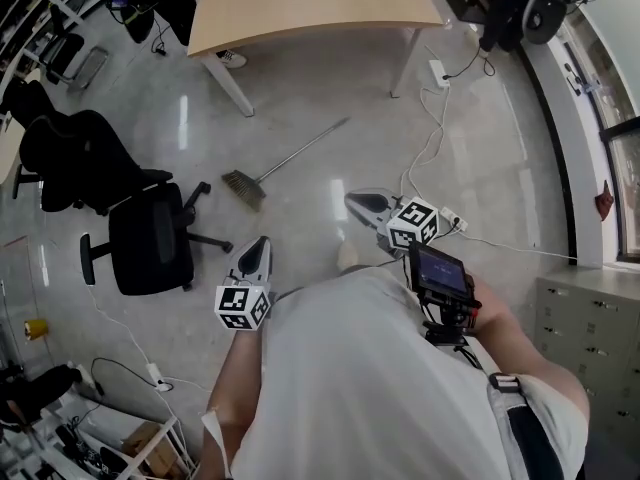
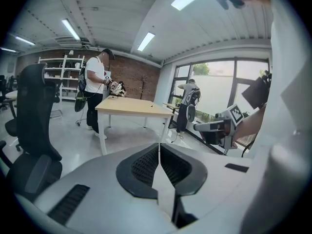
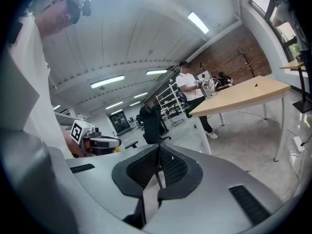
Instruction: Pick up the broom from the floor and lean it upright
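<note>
The broom [image 1: 285, 165] lies flat on the grey floor in the head view, its brush end [image 1: 243, 187] nearest me and its thin handle running up and right toward the table. My left gripper [image 1: 257, 248] hovers a short way below the brush, shut and holding nothing. My right gripper [image 1: 357, 202] is to the right of the brush, also shut and empty. Neither touches the broom. In the left gripper view the pads [image 2: 159, 147] meet and the right gripper [image 2: 219, 126] shows alongside. The right gripper view shows its closed pads [image 3: 159, 151] and the left gripper [image 3: 97, 141].
A wooden table [image 1: 310, 3] with white legs stands beyond the broom, and a person [image 2: 95, 89] is at its far side. Black office chairs [image 1: 150, 233] sit left of the broom. A power strip and white cables [image 1: 440, 128] trail on the floor at right, near a grey cabinet [image 1: 590, 318].
</note>
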`<state>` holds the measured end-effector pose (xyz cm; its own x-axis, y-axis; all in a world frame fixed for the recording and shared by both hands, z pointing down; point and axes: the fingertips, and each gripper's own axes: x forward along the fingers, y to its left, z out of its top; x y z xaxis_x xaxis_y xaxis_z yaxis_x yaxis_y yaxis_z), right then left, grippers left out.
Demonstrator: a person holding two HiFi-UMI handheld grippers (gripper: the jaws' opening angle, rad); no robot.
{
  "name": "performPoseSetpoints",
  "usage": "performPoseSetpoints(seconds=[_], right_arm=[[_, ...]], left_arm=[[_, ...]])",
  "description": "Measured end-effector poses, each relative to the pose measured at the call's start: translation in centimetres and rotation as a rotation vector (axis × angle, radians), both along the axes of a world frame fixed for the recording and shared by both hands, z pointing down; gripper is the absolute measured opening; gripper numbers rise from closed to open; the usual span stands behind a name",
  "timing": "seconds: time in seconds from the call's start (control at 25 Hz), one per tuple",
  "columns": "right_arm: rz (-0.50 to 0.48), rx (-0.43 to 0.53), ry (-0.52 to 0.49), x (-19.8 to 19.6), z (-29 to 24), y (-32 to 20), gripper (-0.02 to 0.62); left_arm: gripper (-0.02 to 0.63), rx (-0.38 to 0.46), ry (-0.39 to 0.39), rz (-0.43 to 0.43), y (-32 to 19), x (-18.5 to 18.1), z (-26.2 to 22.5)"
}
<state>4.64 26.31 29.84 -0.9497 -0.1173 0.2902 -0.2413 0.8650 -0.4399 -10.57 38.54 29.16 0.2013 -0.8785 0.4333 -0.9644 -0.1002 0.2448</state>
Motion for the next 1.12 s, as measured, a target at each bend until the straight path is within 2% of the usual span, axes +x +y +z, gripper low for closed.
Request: performPoseSetpoints(seconds=[0.24,0.44,0.76,1.12], right_arm=[[-0.064,0.006,-0.018,-2.5,-1.0,-3.6,0.018],[-0.108,0.015,-0.026,-4.4,-1.6,-7.4,0.018],[-0.044,0.023,-0.003,-3.2,-0.7,-9.0,0.018],[0.082,0.022,0.043,-5.7,-0.4,-14.8,0.018]], left_arm=[[0.017,0.028,-0.037,-0.076,-3.5,-2.7,-1.7],[0.017,0.001,-0.027,-0.070,-7.4,-4.1,-1.4],[0.017,-0.001,-0.020,0.016,-10.1,-3.0,-0.2],[0.017,-0.002,0.004,0.129,-17.3,-7.0,0.3]])
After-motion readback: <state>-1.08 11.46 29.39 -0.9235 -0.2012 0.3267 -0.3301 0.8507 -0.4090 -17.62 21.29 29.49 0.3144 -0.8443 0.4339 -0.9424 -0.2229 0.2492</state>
